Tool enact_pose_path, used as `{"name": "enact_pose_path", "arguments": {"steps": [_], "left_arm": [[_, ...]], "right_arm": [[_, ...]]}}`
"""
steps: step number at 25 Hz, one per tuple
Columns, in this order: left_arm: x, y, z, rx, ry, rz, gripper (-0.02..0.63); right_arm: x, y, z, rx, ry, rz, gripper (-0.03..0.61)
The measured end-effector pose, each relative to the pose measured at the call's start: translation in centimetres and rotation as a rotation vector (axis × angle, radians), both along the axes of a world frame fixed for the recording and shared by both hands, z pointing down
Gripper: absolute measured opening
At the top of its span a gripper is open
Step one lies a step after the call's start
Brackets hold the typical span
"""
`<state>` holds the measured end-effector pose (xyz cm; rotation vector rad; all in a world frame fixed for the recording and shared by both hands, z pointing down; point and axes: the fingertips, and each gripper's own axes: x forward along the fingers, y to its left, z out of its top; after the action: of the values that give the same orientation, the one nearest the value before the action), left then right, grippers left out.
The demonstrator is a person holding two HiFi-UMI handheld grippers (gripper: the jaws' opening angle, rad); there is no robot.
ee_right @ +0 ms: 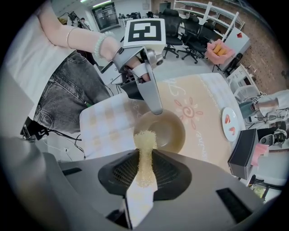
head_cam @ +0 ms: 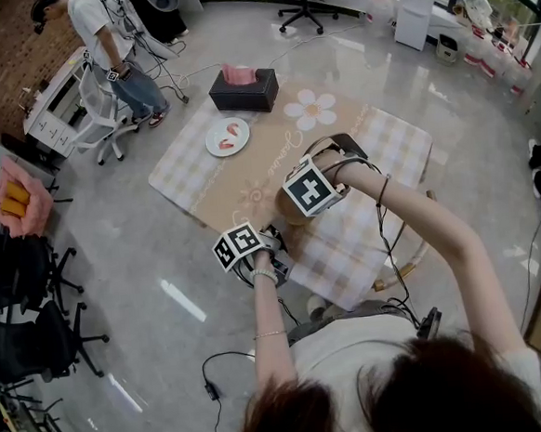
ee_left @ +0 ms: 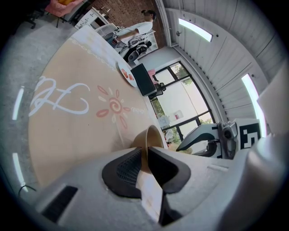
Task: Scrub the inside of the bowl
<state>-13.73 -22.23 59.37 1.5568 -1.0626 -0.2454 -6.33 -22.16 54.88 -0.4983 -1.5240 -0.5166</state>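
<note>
Bowl [ee_right: 165, 131]: where do we have it?

At the near end of the surface [head_cam: 203, 183], on the beige cloth [head_cam: 249, 179] beside its checked border, between our two tools.

Which tool holds it?

Our left tool [ee_left: 144, 155] is clamped on the bowl's rim, one jaw inside the wall and one outside. The right gripper view shows it reaching down onto the far rim.

And our right tool [ee_right: 145, 160]?

Its jaws are closed on a pale yellow mesh scrubber [ee_right: 145, 140]. The scrubber stands out past the jaws, its tip over the bowl's near rim and pointing into the hollow. We cannot tell whether the tip touches the inside.

What lies beyond on the surface?

A white plate [head_cam: 227, 136] with pink-red pieces sits past the middle of the cloth. A dark tissue box [head_cam: 244, 91] with a pink tissue stands just behind it at the far edge, near a white flower print [head_cam: 311, 109].

Farther still?

A person [head_cam: 113, 46] stands on the floor beside a white chair [head_cam: 94, 108], well apart from the surface.
</note>
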Motion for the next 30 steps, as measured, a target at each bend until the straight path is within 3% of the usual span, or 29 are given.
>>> {"name": "enact_pose_path", "arguments": {"steps": [30], "left_arm": [[0.1,-0.1,-0.2,0.025,0.046,-0.012,0.052]], "right_arm": [[-3.3,1.7,0.4,-0.043,-0.075,-0.048,0.078]]}}
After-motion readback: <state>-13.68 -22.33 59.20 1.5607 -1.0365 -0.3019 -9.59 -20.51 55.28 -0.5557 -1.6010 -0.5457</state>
